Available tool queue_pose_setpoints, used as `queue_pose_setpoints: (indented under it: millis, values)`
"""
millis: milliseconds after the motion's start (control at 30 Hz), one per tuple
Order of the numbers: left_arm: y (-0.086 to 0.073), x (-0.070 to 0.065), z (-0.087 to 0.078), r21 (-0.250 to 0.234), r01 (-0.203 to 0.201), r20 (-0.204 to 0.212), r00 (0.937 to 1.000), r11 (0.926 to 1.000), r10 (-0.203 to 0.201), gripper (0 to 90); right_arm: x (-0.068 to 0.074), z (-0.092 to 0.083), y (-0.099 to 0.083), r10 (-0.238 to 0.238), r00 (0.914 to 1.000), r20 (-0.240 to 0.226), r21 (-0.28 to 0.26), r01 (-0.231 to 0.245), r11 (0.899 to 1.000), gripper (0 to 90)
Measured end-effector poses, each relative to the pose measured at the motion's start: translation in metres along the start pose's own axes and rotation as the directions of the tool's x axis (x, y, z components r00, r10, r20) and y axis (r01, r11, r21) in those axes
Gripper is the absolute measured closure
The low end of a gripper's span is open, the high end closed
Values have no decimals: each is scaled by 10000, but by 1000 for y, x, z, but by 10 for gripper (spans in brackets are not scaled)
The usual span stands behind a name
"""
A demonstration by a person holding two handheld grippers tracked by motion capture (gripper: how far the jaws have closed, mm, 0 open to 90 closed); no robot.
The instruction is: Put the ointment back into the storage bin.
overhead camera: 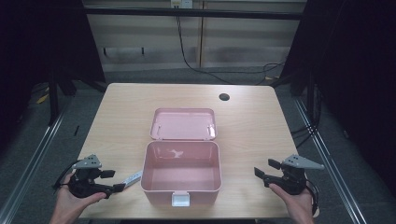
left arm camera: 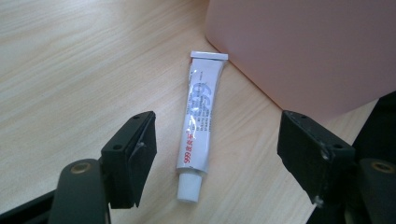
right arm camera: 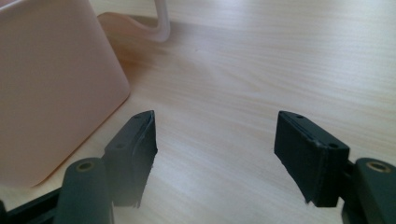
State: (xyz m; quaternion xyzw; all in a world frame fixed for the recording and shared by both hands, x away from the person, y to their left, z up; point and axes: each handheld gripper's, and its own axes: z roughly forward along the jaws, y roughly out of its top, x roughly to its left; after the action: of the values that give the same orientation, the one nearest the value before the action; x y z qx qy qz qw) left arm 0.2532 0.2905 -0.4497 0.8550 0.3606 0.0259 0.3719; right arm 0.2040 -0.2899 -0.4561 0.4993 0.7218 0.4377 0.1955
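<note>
Awaiting pickup: small white tube (left arm camera: 198, 119), flat on the table (overhead camera: 116, 112) just beside the open pink box (overhead camera: 181, 170), between the spread jaws of the left gripper (left arm camera: 217, 149), untouched. Box interior empty, lid (overhead camera: 183, 123) folded back. Right gripper (right arm camera: 215, 149): jaws apart, holding nothing, near the box's other side. Grasping and packing remain, by appearance.

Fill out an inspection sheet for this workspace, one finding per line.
Surface: light wooden table, round hole at far side.
Job's things: white ointment tube flat beside open, empty pink box; lid folded back.
Clutter: nothing seen.
Grippers: left gripper open, jaws either side of the tube, apart; right gripper open over bare wood.
Cables: black cables on floor behind.
Surroundings: dark curtains, grey floor.
</note>
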Motion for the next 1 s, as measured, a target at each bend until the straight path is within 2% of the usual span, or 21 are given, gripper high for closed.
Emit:
queue_pose_setpoints:
  millis: [67, 167, 267, 300, 333, 367, 467, 567, 600, 633, 700, 733, 767, 800, 900, 967, 1000]
  values:
    - [1, 0, 0, 62, 23, -24, 10000, 10000, -23, 302, 1, -1, 1, 176, 9998, 13, 231, -176, 9996, 259]
    - [2, 0, -2, -45, 95, 37, 9999, 9999, -95, 313, 0, -3, 2, 320, 9995, 38, 209, -321, 9993, 262]
    - [4, 0, -4, -46, 121, 310, 9994, 9999, -119, 333, 1, -5, 3, 414, 9991, -7, 178, -414, 9990, 275]
    - [6, 0, -3, 30, 38, 411, 9991, 10000, -39, 354, 1, -5, 4, 469, 9989, -86, 208, -468, 9987, 303]
    - [10, -3, -2, 244, -219, 520, 9984, 9995, 206, 370, 2, -5, 4, 545, 9979, -347, 278, -535, 9982, 301]
    - [10, -3, -2, 244, -219, 520, 9984, 9995, 206, 378, 2, -5, 4, 545, 9979, -347, 278, -535, 9982, 301]
    - [22, -10, -1, 1020, -906, 382, 9955, 9907, 871, 405, 3, -5, 5, 569, 9973, -471, 330, -554, 9979, 305]
    - [32, -14, -3, 1306, -1154, 451, 9929, 9847, 1104, 384, 4, -3, 5, 445, 9974, -573, 452, -419, 9981, 305]
    - [36, -15, -4, 1392, -1223, 496, 9920, 9827, 1164, 358, 6, -1, 5, 401, 9960, -799, 551, -357, 9978, 305]
    - [38, -15, -5, 1450, -1271, 527, 9913, 9812, 1206, 358, 6, -1, 5, 401, 9960, -799, 551, -357, 9978, 305]
    - [46, -16, -5, 1739, -1447, 471, 9892, 9741, 1385, 381, 7, 0, 5, 315, 9963, -803, 688, -260, 9973, 305]
    - [50, -16, -5, 1860, -1559, 525, 9875, 9701, 1486, 428, 9, 1, 6, 242, 9956, -909, 706, -178, 9973, 305]
    - [53, -15, -4, 1942, -1587, 676, 9866, 9680, 1482, 428, 9, 1, 6, 242, 9956, -909, 706, -178, 9973, 305]
    - [60, -12, -1, 2249, -1713, 932, 9837, 9592, 1538, 453, 10, 1, 6, 236, 9955, -916, 716, -171, 9973, 305]
    - [66, -10, 3, 2480, -1598, 1151, 9842, 9555, 1347, 453, 9, 0, 6, 222, 9956, -915, 729, -156, 9972, 302]
    - [74, -5, 7, 2618, -1756, 1261, 9811, 9490, 1467, 457, 9, 0, 6, 222, 9955, -923, 723, -156, 9973, 297]
    - [75, -4, 9, 2563, -1622, 1314, 9825, 9529, 1319, 465, 9, 0, 6, 219, 9958, -888, 740, -153, 9971, 295]
